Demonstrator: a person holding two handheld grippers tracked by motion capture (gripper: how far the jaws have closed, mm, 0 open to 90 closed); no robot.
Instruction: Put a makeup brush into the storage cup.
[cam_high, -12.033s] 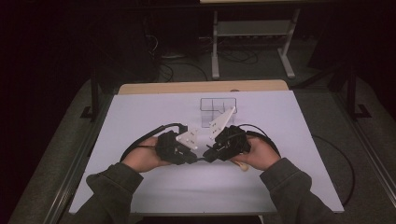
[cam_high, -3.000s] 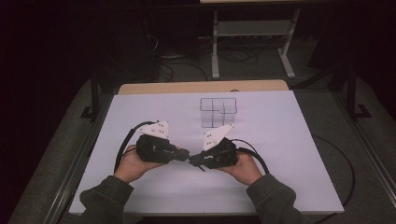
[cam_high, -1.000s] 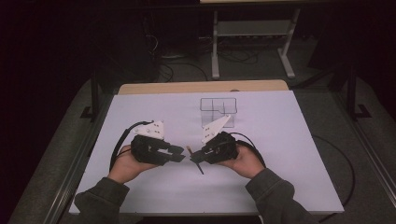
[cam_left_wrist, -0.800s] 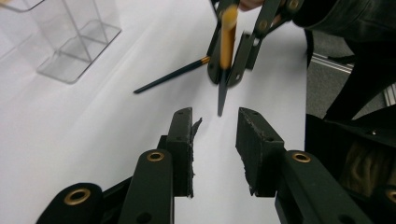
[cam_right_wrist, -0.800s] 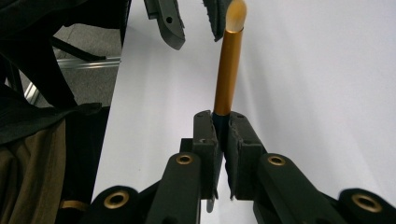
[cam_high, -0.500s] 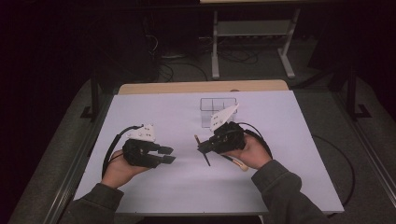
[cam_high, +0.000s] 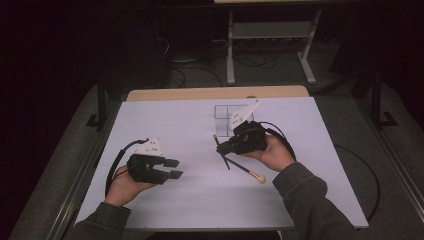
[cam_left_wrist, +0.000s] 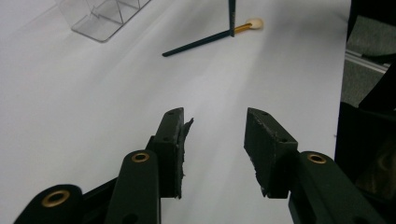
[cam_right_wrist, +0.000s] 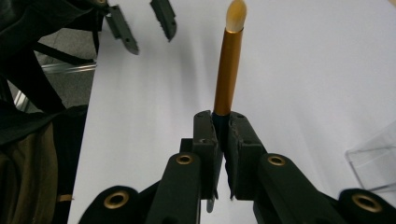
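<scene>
So on the right gripper (cam_right_wrist: 223, 122) we've got the jaws clamped tight on a small brush (cam_right_wrist: 228, 70) — gold ferrule and pale bristle tip sticking straight out past the jaw ends in the right gripper view. From the high view that same gripper (cam_high: 223, 148) sits near the middle of the white table (cam_high: 310, 165), with the brush (cam_high: 221, 153) pinched crossways, one end pointing toward the far side and the dark handle angling down toward the near side. The right hand (cam_high: 274, 151) wraps the gripper body from the right, forearm coming in from the lower right.

A second brush (cam_high: 246, 169) lies flat on the table just in front of that hand, pale tip toward the right; whether the held handle touches it we can't tell.

The left gripper (cam_left_wrist: 212, 138) has its jaws spread wide with nothing between them, just bare table. In the high view it (cam_high: 172, 168) sits well off to the left, jaws pointing right, left hand (cam_high: 123, 185) under it.

A clear divided organizer (cam_high: 223, 114) stands at the far side, right behind the right gripper
</scene>
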